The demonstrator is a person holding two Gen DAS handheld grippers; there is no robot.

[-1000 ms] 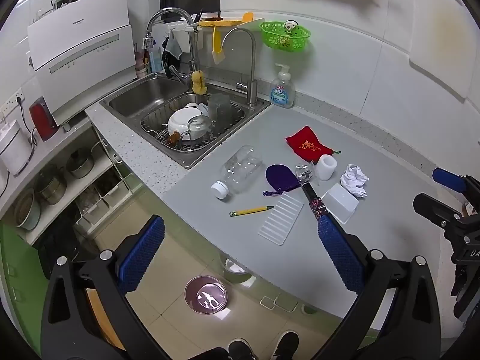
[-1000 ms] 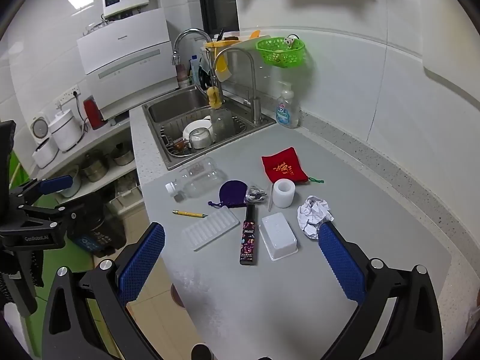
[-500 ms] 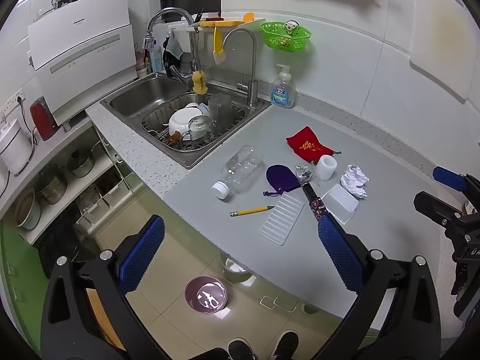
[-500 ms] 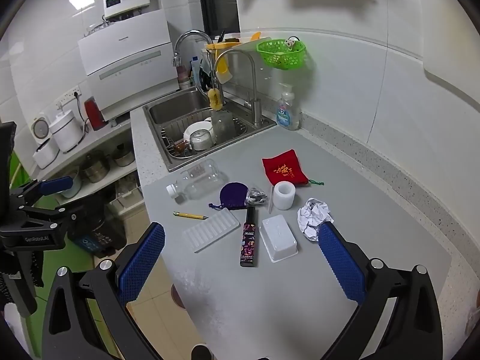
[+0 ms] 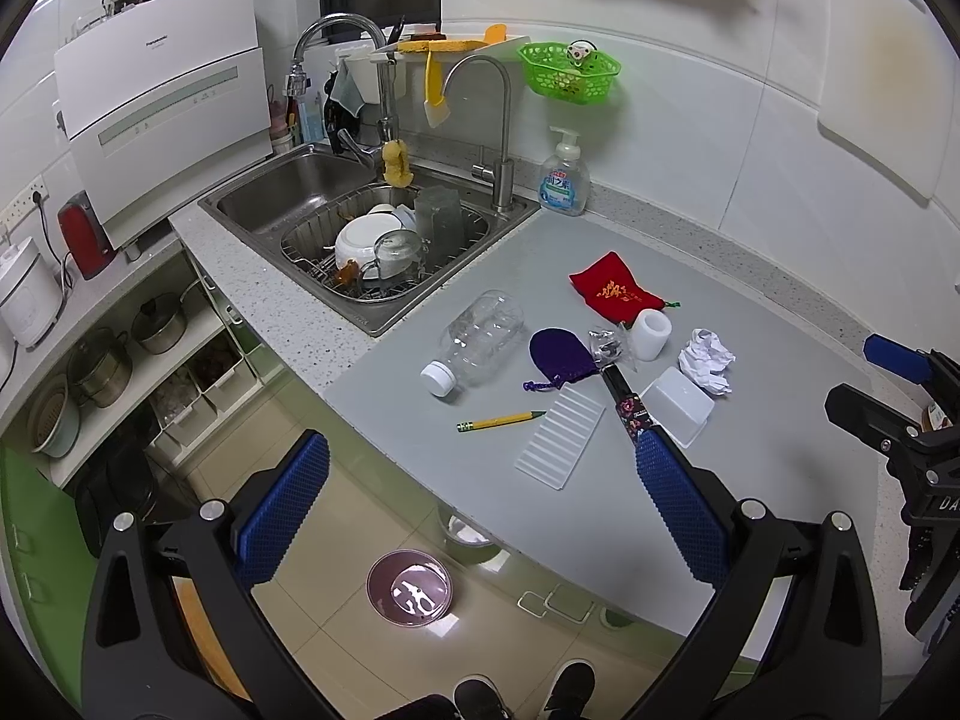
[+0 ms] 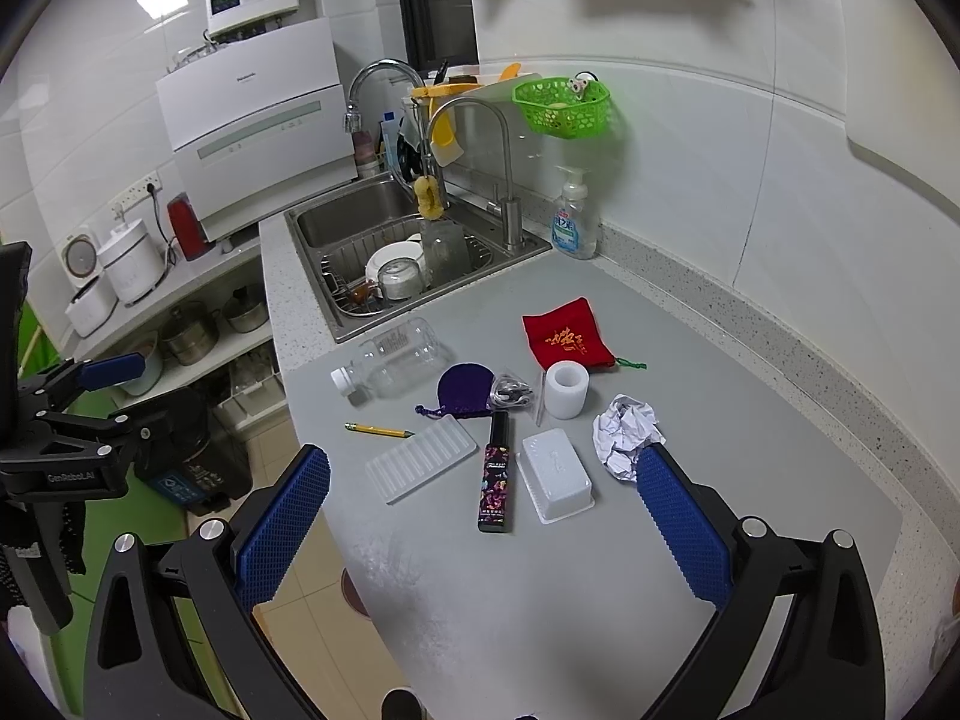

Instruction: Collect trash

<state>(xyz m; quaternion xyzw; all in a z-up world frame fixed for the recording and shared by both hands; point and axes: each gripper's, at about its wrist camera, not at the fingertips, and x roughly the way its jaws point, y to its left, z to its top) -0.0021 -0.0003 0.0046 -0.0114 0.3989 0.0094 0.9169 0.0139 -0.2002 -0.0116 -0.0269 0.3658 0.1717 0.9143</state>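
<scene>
On the grey counter [image 6: 600, 588] lie an empty clear plastic bottle [image 5: 480, 339] [image 6: 399, 360], a crumpled white paper ball [image 5: 708, 360] [image 6: 624, 429], a white plastic tray [image 6: 555, 474] and a small clear wrapper [image 6: 510, 391]. My left gripper [image 5: 480, 504] is open and empty, held off the counter's front edge above the floor. My right gripper [image 6: 483, 519] is open and empty above the counter, its right finger beside the paper ball. Each gripper also shows at the edge of the other's view.
Also on the counter: a yellow pencil [image 6: 378, 430], a ridged white lid [image 6: 420, 461], a dark patterned tube [image 6: 495, 480], a purple pouch [image 6: 463, 390], a red pouch [image 6: 567, 336], a white cup [image 6: 565, 389]. A sink [image 5: 360, 222] with dishes is behind. A dark bin [image 6: 192, 450] stands on the floor.
</scene>
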